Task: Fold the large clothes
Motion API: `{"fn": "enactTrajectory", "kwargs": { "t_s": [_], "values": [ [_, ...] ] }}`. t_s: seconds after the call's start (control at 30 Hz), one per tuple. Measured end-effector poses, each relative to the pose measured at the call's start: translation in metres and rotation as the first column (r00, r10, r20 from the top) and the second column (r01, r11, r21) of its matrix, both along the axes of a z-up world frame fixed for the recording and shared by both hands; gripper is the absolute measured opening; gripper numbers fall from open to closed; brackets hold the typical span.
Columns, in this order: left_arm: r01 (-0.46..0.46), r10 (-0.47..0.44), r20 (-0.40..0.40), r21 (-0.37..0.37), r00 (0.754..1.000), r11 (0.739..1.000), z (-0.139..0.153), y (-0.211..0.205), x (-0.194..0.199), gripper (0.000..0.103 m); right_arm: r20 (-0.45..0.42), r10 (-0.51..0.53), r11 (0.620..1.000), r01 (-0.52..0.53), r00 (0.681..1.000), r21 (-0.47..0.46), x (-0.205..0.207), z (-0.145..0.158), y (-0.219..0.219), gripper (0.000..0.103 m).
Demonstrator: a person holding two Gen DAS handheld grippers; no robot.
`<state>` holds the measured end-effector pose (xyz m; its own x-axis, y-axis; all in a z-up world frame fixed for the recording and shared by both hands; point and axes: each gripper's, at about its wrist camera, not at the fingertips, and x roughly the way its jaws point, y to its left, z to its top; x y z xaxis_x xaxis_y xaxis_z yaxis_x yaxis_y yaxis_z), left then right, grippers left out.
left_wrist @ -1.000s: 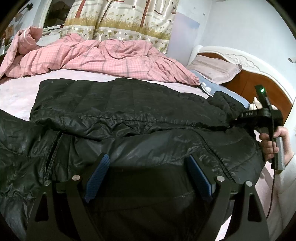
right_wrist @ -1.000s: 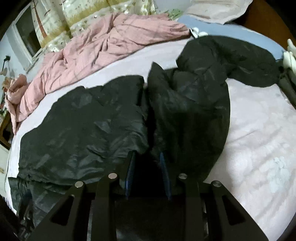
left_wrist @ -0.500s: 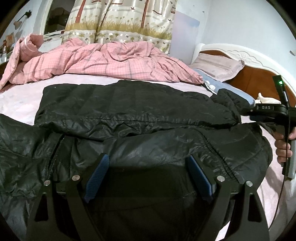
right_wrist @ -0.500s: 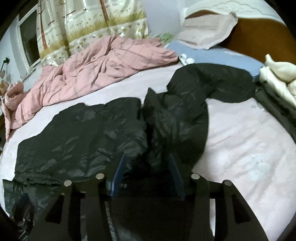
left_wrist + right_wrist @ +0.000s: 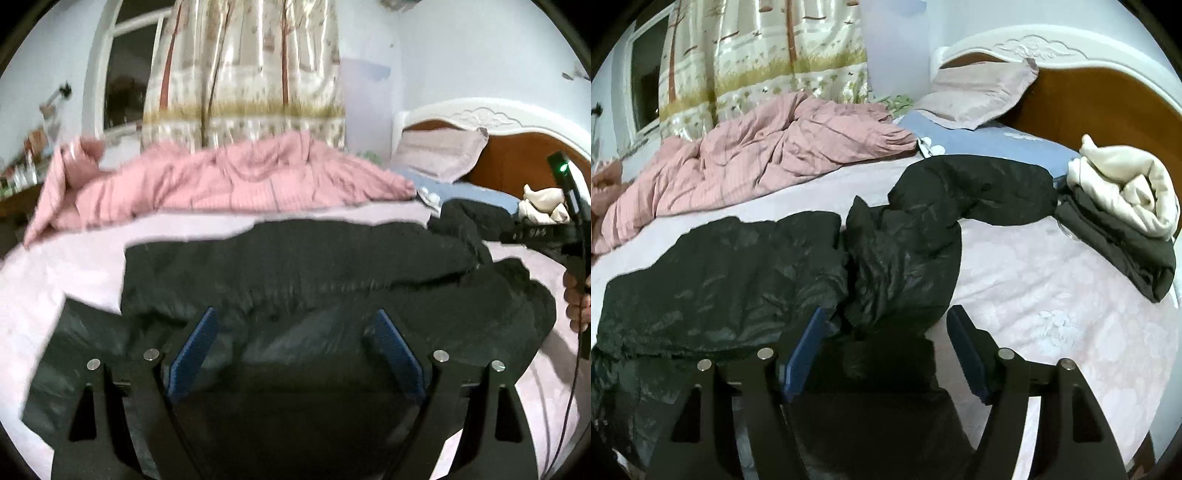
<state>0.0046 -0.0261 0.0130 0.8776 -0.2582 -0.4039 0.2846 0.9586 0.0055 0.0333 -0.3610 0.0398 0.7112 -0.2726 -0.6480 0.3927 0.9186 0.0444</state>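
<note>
Jacket [image 5: 746, 273] position: the black padded garment lies spread across the pale pink bed sheet [image 5: 1052, 295], directly ahead of both of your grippers. At the far left of the right wrist view you see its body lying flat, with a crumpled fold rising at the middle and one sleeve [image 5: 979, 184] trailing toward the blue pillow [image 5: 990, 144]. Behind the jacket, a pink quilt [image 5: 768, 147] is bunched along the far side of the bed, in front of a patterned curtain [image 5: 768, 55].

Left gripper [image 5: 295, 332]: your jaws stand wide apart. Black fabric fills the space below and between them, but the blue pads [image 5: 195, 339] are not pressing on it. This view is blurred.

Right gripper [image 5: 886, 332]: your jaws are opening. A bunched part of the jacket sits between them; the right pad is clear of the fabric, and whether the left pad touches it cannot be told.

Further right, a folded dark garment with a cream one [image 5: 1123, 184] on top rests at the bed edge near the wooden headboard [image 5: 1089, 107]. In the left wrist view, your right hand [image 5: 576, 299] grips the handle of its tool at the frame's right edge.
</note>
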Motion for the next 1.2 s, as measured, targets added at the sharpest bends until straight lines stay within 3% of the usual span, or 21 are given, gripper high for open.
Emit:
{"fn": "enactTrajectory", "kwargs": {
  "t_s": [0.13,0.3,0.43,0.5,0.57,0.63,0.73,0.9,1.03,1.2],
  "values": [
    [-0.014,0.014,0.000,0.013,1.000,1.000,0.016,-0.016,0.018,0.090,-0.025,-0.047,0.999,0.046,0.999,-0.028,-0.003,-0.006,-0.003,0.071],
    [-0.036,0.035,-0.065,-0.015,0.997,0.999,0.033,-0.039,0.050,0.090,0.001,-0.054,0.997,0.054,0.999,0.047,-0.007,-0.005,-0.015,0.071],
    [-0.062,0.063,-0.093,0.007,0.994,0.998,0.040,-0.061,0.067,0.095,-0.040,-0.092,0.994,0.090,0.995,-0.070,-0.014,-0.015,-0.017,0.072],
    [-0.062,0.062,-0.114,0.008,0.992,0.998,0.039,-0.073,0.074,0.100,-0.057,-0.084,0.992,0.078,0.995,-0.096,-0.013,-0.017,-0.023,0.072],
    [-0.056,0.057,-0.137,0.012,0.989,0.998,0.035,-0.086,0.078,0.102,-0.037,-0.089,0.994,0.086,0.995,-0.065,-0.017,-0.016,-0.035,0.072],
    [-0.056,0.060,-0.160,0.027,0.985,0.998,0.029,-0.100,0.082,0.102,-0.021,-0.104,0.994,0.103,0.994,-0.029,-0.021,-0.017,-0.046,0.072],
    [-0.040,0.050,-0.196,0.055,0.979,0.998,0.021,-0.123,0.086,0.102,-0.035,-0.130,0.990,0.129,0.991,-0.049,-0.024,-0.022,-0.054,0.073],
    [-0.016,0.033,-0.186,0.095,0.982,0.995,0.024,-0.153,0.089,0.102,-0.028,-0.120,0.991,0.118,0.992,-0.062,-0.030,-0.021,-0.066,0.073],
    [-0.026,0.051,-0.205,0.126,0.977,0.992,0.020,-0.161,0.099,0.102,-0.023,-0.128,0.991,0.127,0.992,-0.040,-0.030,-0.024,-0.073,0.073],
    [-0.048,0.080,-0.299,0.112,0.951,0.993,-0.004,-0.151,0.117,0.102,-0.031,-0.118,0.993,0.117,0.993,-0.032,-0.026,-0.026,-0.071,0.073]
  ]
}}
